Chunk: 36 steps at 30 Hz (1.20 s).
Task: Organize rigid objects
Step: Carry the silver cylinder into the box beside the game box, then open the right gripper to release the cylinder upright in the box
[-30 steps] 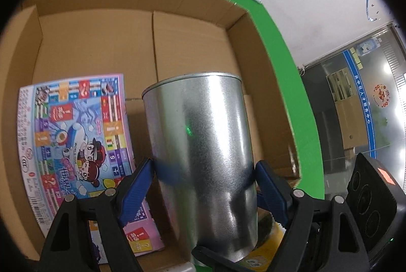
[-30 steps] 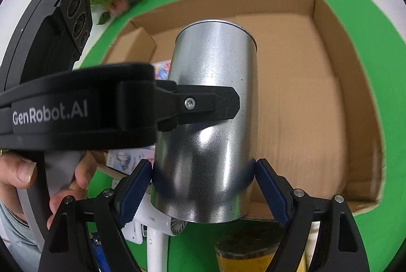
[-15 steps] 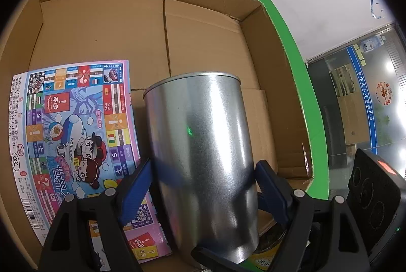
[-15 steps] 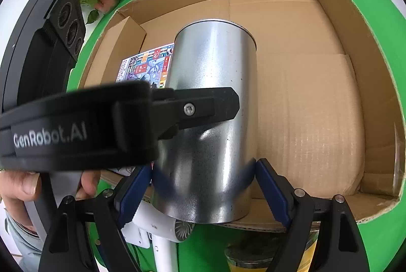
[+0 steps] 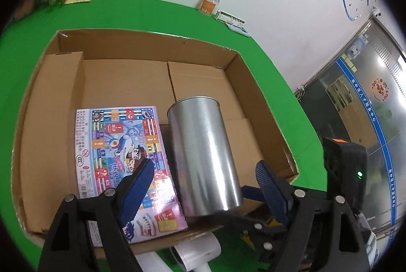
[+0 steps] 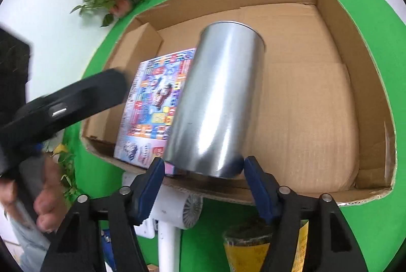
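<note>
- Standing tilted inside the cardboard box (image 5: 238, 79), near its front wall, the metal can (image 5: 203, 155) leans beside the game box (image 5: 121, 155), which lies flat on the box floor.
- Can's base hidden behind the front wall in both views.
- Right gripper (image 6: 200, 170): blue pads flank the can's lower end; contact cannot be told.
- Left gripper (image 5: 203, 180): jaws spread, clear of the can.
- White hair dryer (image 6: 175, 216) and yellow container (image 6: 243, 246) below, both cut off.
</note>
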Each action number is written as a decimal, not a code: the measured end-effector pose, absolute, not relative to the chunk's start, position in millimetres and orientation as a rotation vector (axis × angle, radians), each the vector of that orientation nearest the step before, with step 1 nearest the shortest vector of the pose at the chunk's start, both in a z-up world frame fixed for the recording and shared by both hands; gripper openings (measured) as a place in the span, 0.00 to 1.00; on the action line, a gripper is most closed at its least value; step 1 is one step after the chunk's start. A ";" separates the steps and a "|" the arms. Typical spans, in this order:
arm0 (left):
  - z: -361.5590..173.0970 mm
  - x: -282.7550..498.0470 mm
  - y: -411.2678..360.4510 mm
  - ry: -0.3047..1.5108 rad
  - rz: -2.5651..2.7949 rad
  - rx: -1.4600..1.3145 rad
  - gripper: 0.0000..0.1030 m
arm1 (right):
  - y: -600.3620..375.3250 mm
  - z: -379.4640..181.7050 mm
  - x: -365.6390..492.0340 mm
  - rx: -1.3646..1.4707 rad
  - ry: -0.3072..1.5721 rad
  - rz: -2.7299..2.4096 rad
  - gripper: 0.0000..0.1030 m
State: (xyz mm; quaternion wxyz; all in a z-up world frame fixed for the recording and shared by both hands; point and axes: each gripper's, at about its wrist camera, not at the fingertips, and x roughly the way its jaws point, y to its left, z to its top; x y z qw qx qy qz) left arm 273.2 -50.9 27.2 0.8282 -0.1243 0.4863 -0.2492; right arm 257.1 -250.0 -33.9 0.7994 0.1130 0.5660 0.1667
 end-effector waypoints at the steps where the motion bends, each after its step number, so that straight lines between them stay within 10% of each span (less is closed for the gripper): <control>1: 30.5 268.2 -50.7 1.020 -0.524 -0.254 0.80 | -250.3 -35.1 257.8 0.246 1.211 0.356 0.62; 10: 37.5 244.4 -35.0 0.969 -0.525 -0.262 0.80 | -244.7 -24.2 248.5 0.126 1.242 0.387 0.53; 14: 40.0 239.7 -23.5 0.951 -0.496 -0.265 0.80 | -267.1 -11.7 262.7 0.250 1.196 0.345 0.73; 29: 34.5 234.3 -16.7 0.938 -0.478 -0.253 0.80 | -243.2 -27.2 285.2 0.173 1.259 0.343 0.63; 36: 42.0 212.9 -18.3 0.811 -0.330 -0.182 0.80 | -239.1 -8.0 259.4 0.120 1.178 0.244 0.74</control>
